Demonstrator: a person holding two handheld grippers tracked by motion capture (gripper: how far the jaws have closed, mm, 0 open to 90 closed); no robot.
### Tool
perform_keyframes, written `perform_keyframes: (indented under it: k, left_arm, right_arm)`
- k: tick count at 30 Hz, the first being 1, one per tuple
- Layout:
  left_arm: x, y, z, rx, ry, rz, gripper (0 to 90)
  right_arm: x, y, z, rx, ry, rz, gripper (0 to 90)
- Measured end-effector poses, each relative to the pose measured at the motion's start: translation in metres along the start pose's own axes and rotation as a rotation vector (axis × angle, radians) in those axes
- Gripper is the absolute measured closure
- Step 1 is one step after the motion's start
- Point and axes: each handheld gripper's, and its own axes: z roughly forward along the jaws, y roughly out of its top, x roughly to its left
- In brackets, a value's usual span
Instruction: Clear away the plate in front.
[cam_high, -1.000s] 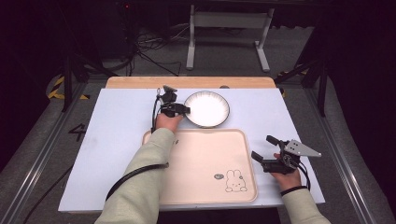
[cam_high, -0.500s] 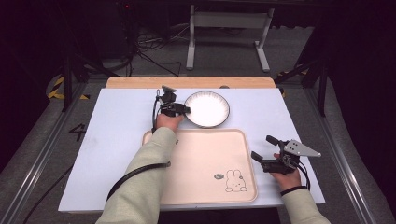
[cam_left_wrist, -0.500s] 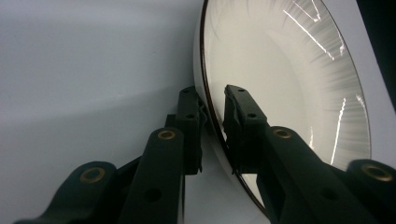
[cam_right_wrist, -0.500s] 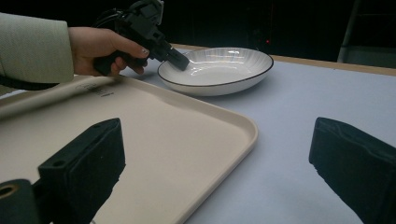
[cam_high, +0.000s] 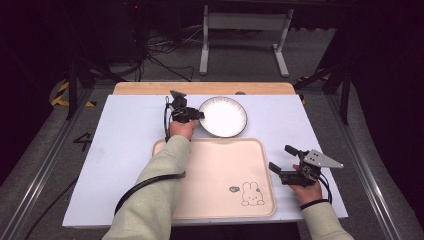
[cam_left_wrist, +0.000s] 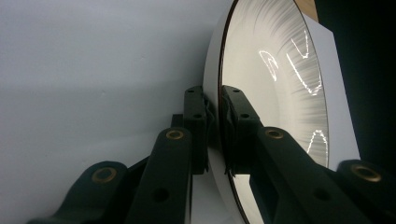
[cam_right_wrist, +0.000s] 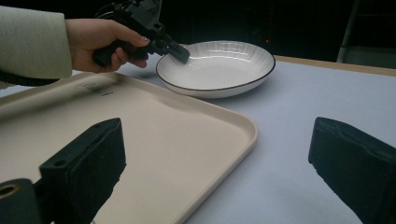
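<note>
Plate (cam_high: 223, 116): a round white plate with a thin dark rim is seen on the desk (cam_high: 125, 145), just beyond the far edge of the tray (cam_high: 220, 175). It is set flat with its open side facing up; being round, no long axis can be given.
Left hand-held gripper (cam_high: 199, 115): it is clamped on the plate's left rim, one jaw inside the bowl and one outside, as shown in the left gripper view (cam_left_wrist: 214, 126). It is pointed toward the person's right, across the desk.
Right hand-held gripper (cam_high: 280, 162): it is held with jaws spread wide and nothing between them, just beside the tray's right edge, well apart from the plate.
Tray: a cream tray with a rabbit drawing (cam_high: 251, 194) near its front right corner is laid flat on the desk.
</note>
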Motion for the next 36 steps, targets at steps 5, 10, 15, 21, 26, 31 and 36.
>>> perform_keyframes:
  k: [5, 10, 15, 21, 26, 31, 36]
  left_arm:
    - [-0.007, 0.002, -0.006, -0.029, -0.015, 0.028, 82.4]
    - [-0.019, 0.003, -0.010, -0.018, -0.020, 0.098, 82.8]
    - [-0.029, 0.004, -0.015, -0.027, -0.018, 0.140, 82.0]
    - [-0.038, 0.005, -0.028, -0.028, -0.031, 0.169, 80.9]
    - [-0.045, 0.005, -0.042, -0.037, -0.034, 0.202, 80.9]
    - [-0.051, 0.004, -0.058, -0.053, -0.046, 0.230, 81.0]
    - [-0.054, 0.000, -0.073, -0.034, -0.054, 0.241, 80.9]
  right_arm:
    - [0.000, 0.000, 0.000, -0.001, 0.000, 0.003, 4.1]
    - [0.000, 0.000, 0.001, 0.001, -0.002, -0.001, 4.2]
    - [0.000, 0.000, 0.001, 0.002, 0.000, -0.001, 4.2]
    - [-0.001, 0.000, 0.000, -0.002, 0.003, 0.002, 4.1]
    - [-0.001, 0.000, 0.000, -0.002, 0.003, 0.003, 4.1]
    - [-0.001, 0.000, 0.000, -0.001, 0.003, 0.004, 4.1]
    - [0.000, 0.000, 0.000, 0.001, 0.001, 0.002, 4.1]
